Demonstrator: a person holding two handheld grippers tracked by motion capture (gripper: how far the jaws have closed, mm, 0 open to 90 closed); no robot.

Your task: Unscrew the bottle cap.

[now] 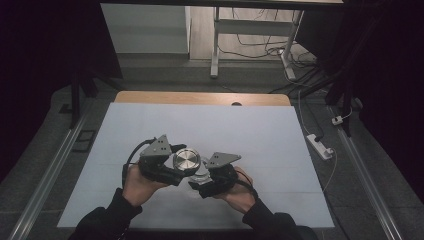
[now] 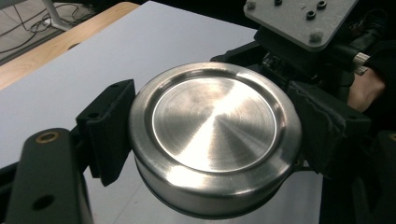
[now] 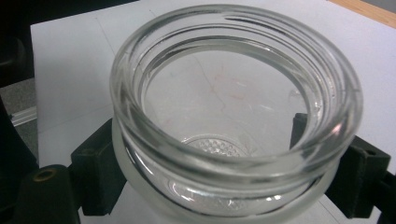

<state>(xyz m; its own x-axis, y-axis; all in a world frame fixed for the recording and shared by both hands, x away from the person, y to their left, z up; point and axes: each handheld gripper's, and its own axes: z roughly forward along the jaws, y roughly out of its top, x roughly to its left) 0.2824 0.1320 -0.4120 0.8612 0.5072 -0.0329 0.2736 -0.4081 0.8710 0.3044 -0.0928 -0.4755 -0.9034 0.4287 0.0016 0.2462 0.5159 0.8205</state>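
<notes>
So the setup: a big white table [image 1: 200,130] with a strip of bare wood at the far edge, and both hands working close together near the front middle.

The key bit is how the two pieces sit relative to each other. The left gripper [image 1: 172,167] has its jaws clamped on the sides of a round metal lid [image 2: 215,135], flat face up and held level. The right gripper [image 1: 202,182] has its jaws clamped around a clear glass jar [image 3: 238,116], mouth open and facing up. In the high view the lid [image 1: 186,160] sits just beside the jar, up and to the left of it, both held above the table. I'd guess the lid either goes onto the jar's mouth or is being carried away from it.

Lid is brushed steel, shiny, with a raised rim and shallow sunken centre. Jar is thick-walled, squat, with a threaded neck and a dimpled pattern on the bottom. Looks empty.
</notes>
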